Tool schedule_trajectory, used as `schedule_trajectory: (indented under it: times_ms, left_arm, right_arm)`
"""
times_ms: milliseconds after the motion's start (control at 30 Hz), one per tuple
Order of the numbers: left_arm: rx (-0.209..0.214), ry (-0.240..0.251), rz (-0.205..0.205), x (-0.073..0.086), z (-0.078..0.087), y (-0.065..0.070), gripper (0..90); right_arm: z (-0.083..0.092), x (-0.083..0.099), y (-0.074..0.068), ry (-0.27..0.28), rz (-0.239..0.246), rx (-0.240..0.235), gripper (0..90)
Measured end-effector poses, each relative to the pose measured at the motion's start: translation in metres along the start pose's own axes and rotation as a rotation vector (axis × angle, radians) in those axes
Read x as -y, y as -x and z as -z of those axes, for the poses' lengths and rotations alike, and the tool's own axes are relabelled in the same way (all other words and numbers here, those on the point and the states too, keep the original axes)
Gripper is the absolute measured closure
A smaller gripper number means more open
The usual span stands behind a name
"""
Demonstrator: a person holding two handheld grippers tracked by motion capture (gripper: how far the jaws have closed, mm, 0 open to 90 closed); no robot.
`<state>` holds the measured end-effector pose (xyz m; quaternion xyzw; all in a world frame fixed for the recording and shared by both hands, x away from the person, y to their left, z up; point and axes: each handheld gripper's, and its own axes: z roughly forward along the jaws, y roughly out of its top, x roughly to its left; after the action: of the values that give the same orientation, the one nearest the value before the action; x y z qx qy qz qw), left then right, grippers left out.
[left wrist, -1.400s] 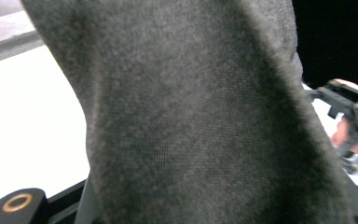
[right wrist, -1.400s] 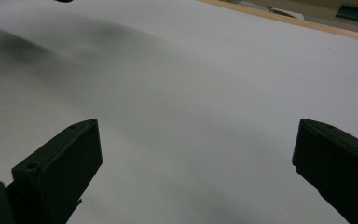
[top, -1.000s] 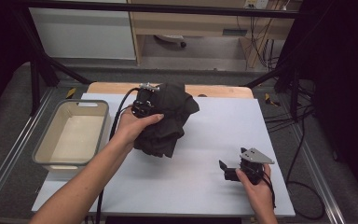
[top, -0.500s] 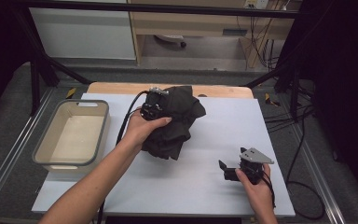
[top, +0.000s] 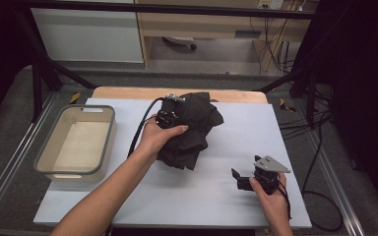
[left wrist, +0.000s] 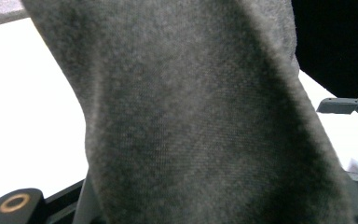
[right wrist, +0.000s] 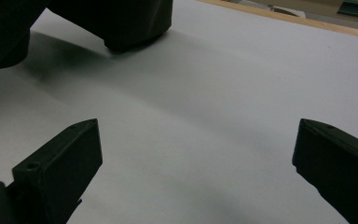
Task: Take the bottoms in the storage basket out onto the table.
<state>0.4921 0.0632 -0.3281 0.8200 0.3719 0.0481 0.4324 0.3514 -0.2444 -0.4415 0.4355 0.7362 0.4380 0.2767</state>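
A dark grey cloth point(top: 197, 125) hangs bunched over the middle of the white table point(top: 246, 128). My left gripper point(top: 173, 112) is shut on its upper part, with the hand wrapped around the body. In the left gripper view the cloth point(left wrist: 191, 121) drapes right in front of the camera and hides the jaws. My right gripper point(top: 241, 179) rests low near the table's front right, open with nothing between its jaws. In the right gripper view the right gripper point(right wrist: 198, 135) shows both jaws wide apart over bare table, with the cloth's lower edge point(right wrist: 121, 23) farther off.
A grey-rimmed beige bin point(top: 112, 129) stands at the table's left side. A wooden strip point(top: 128, 92) runs along the far edge. Cables point(top: 320, 196) trail off to the right of the table. The right gripper point(left wrist: 354, 106) peeks in at the left gripper view's right edge.
My left hand has carried the cloth to the right and slightly lower over the table. The right gripper has stayed where it was.
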Motion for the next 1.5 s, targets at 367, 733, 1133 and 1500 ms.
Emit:
schedule_trajectory:
  times_ms: [367, 733, 1133, 1500]
  left_arm:
    - [0.012, 0.000, 0.003, 0.001, -0.018, 0.001, 47.9]
    - [-0.016, 0.031, 0.014, 0.006, -0.024, 0.000, 47.8]
    - [0.010, 0.025, 0.041, 0.013, -0.032, -0.008, 47.6]
    - [0.010, 0.011, 0.051, 0.021, -0.046, -0.005, 47.3]
  right_arm:
    - [0.001, -0.001, 0.000, 0.006, 0.002, -0.001, 2.1]
    - [0.001, -0.001, 0.001, 0.005, 0.000, 0.001, 2.0]
    - [-0.001, -0.002, 0.000, 0.002, 0.005, -0.003, 2.1]
    - [-0.001, -0.002, 0.000, 0.005, 0.010, -0.003, 2.1]
